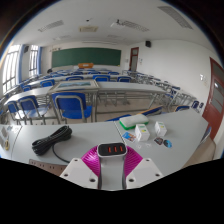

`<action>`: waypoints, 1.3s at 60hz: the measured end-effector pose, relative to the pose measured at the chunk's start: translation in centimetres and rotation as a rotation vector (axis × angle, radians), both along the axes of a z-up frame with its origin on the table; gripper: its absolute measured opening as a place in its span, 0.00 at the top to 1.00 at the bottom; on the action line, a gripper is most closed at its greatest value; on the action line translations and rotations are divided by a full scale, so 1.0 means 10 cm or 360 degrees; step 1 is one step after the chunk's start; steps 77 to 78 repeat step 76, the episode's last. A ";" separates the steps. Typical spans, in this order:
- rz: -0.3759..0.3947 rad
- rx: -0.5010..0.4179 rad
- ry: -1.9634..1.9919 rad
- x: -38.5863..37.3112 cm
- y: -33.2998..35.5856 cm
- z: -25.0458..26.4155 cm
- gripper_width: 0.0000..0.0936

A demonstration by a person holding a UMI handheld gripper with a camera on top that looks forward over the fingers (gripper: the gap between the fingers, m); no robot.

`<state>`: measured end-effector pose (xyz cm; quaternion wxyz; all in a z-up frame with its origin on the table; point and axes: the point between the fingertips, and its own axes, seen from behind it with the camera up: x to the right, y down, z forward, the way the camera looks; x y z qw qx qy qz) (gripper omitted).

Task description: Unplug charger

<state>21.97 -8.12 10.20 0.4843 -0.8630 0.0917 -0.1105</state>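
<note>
A white charger (112,152) with a black face and three orange-lit ports sits between my fingers. My gripper (112,160) is shut on it, with the magenta pads (92,161) pressing on both of its sides. The charger's lower body is hidden between the fingers, and what it is plugged into does not show. A coiled black cable (52,142) lies on the white table (90,128) to the left, just ahead of the fingers.
A white cube-shaped adapter (143,132) and a teal-edged packet (129,122) lie ahead to the right, with small items (165,143) beside them. Beyond the table are rows of desks with blue chairs (70,104) and a green chalkboard (86,57).
</note>
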 end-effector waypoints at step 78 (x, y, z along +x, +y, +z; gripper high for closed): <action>0.0274 0.0066 -0.0026 -0.50 -2.73 0.82 0.09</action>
